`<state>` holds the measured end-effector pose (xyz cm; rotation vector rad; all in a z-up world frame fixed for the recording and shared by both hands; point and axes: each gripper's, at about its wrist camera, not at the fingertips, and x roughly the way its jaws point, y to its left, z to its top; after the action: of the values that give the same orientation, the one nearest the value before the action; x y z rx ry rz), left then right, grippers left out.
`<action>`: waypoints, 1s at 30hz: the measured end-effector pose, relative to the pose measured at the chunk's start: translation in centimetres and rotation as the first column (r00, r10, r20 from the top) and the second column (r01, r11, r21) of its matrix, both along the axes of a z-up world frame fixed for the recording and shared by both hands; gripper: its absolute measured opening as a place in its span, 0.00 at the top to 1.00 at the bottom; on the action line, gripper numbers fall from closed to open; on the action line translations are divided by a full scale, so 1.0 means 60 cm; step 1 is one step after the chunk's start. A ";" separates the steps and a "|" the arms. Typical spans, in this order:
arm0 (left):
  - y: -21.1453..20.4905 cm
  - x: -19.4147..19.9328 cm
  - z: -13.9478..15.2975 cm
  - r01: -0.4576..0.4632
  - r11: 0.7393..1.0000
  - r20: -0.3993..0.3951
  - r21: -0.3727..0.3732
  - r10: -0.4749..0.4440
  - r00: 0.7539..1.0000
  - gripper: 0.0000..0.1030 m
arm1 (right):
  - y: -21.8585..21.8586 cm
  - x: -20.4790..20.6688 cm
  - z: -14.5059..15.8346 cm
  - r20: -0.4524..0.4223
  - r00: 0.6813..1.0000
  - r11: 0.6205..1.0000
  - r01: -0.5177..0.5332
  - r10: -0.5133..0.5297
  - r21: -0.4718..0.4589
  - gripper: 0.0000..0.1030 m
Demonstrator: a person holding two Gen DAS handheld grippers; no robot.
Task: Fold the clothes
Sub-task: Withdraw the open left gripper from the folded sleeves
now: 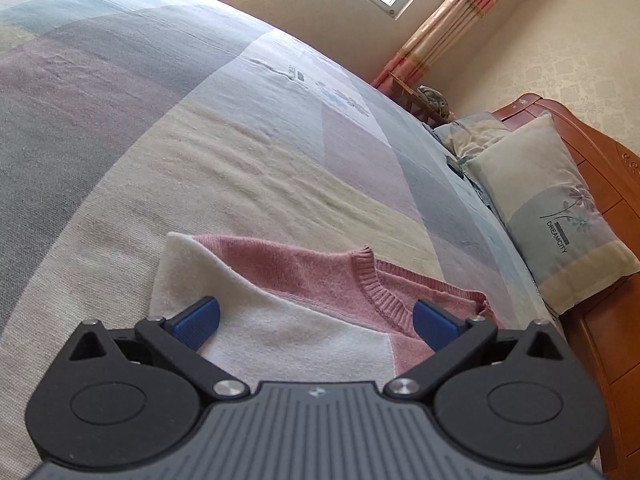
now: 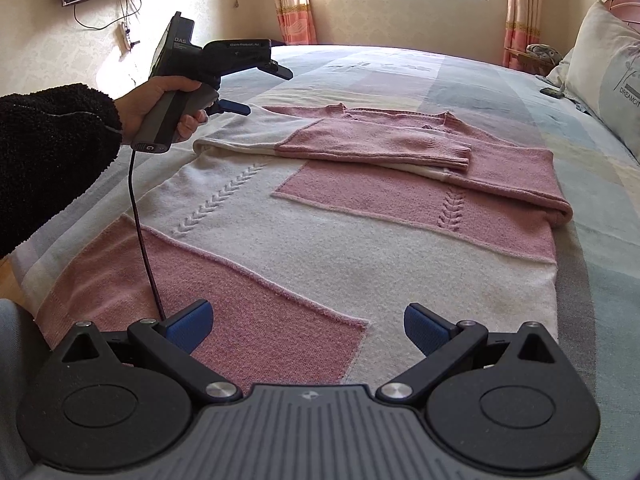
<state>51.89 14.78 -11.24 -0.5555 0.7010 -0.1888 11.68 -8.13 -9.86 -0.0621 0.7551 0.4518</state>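
A: Where does the fold stand?

B: One pink-and-white knit sweater [image 2: 320, 216] lies flat on the bed [image 2: 460, 76]. Both sleeves are already crossed over the chest, so I judge the sleeve step done and the body fold next.

A: Start at nine o'clock. What's there?

B: In the right wrist view a hand [image 2: 160, 100] in a black fleecy sleeve [image 2: 52, 152] holds the left claw [image 2: 260, 90] at about ten o'clock, over the sweater's white shoulder [image 1: 256, 320]. Its fingers stand apart with nothing between them; they hover just above the knit near the ribbed collar [image 1: 380, 292].

A: And toward three o'clock?

B: The right claw [image 2: 308, 326] is at six o'clock over the hem, fingers spread wide and empty.

A: The next move?

B: Probably each claw pinches an edge, hem or shoulder, and carries one end over to the other. The knit is thick and floppy, so both layers need catching.

A: Counts?

B: One sweater, two sleeves folded in, two claws. At two to three o'clock, two pillows [image 1: 560, 208] against the wooden headboard [image 1: 592, 148].
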 end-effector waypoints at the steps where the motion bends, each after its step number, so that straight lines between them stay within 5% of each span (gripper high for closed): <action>1: 0.001 0.008 -0.007 -0.005 1.000 0.003 0.001 0.005 1.000 0.01 | -0.001 0.001 0.000 -0.003 1.000 1.000 0.001 -0.001 0.003 0.00; 7: -0.032 -0.009 0.023 0.069 0.997 -0.024 0.020 -0.068 0.997 0.01 | -0.002 0.001 0.000 -0.006 1.000 1.000 0.004 -0.004 0.012 0.00; 11: -0.070 -0.038 0.036 0.182 0.972 0.004 -0.151 -0.184 0.983 0.01 | -0.001 -0.004 0.003 0.006 1.000 1.000 -0.002 0.002 0.015 0.00; 13: -0.102 -0.039 0.036 0.225 0.958 0.010 -0.178 -0.227 0.974 0.01 | 0.000 -0.006 0.004 0.009 1.000 1.000 -0.007 0.007 0.012 0.00; 20: -0.159 -0.039 0.005 0.179 0.979 -0.091 -0.095 -0.188 0.978 0.01 | 0.000 -0.003 0.004 0.010 1.000 1.000 -0.004 0.004 0.010 0.00; 30: -0.159 -0.162 0.182 0.192 0.979 -0.025 0.062 -0.191 0.981 0.01 | -0.033 0.010 0.006 0.012 0.997 0.996 0.074 -0.075 0.055 0.00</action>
<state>42.19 5.25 -0.30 -0.4285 0.7764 -0.3403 12.30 -10.09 -9.51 0.0138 0.7283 0.4003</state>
